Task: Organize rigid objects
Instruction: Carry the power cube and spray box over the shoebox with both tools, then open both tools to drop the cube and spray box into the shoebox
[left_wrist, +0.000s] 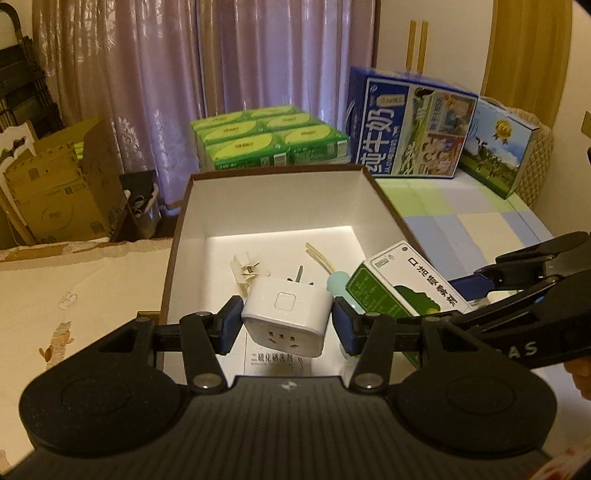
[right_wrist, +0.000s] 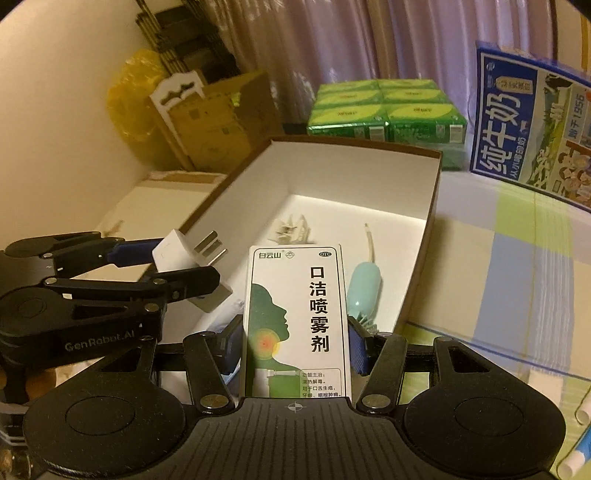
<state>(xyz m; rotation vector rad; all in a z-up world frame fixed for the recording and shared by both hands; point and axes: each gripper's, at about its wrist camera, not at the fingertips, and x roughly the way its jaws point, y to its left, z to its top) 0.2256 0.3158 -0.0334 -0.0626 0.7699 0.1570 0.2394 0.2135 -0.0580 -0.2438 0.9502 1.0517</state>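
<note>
Left tongs (left_wrist: 286, 325) pinch the white plug adapter (left_wrist: 286, 314) by its sides and right tongs (right_wrist: 293, 341) clamp the spray carton (right_wrist: 295, 325) upright, both over the open box (left_wrist: 280, 206) just ahead, presumably for dropping in beside the clip (left_wrist: 245, 273) and brush (right_wrist: 364, 286).

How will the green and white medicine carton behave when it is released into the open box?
The medicine carton looks like thin cardboard, so probably light and easily dented by the right gripper. Its flat faces should not roll; it will likely lie flat. Tall and narrow, it may tip if set on end in the open box.
</note>
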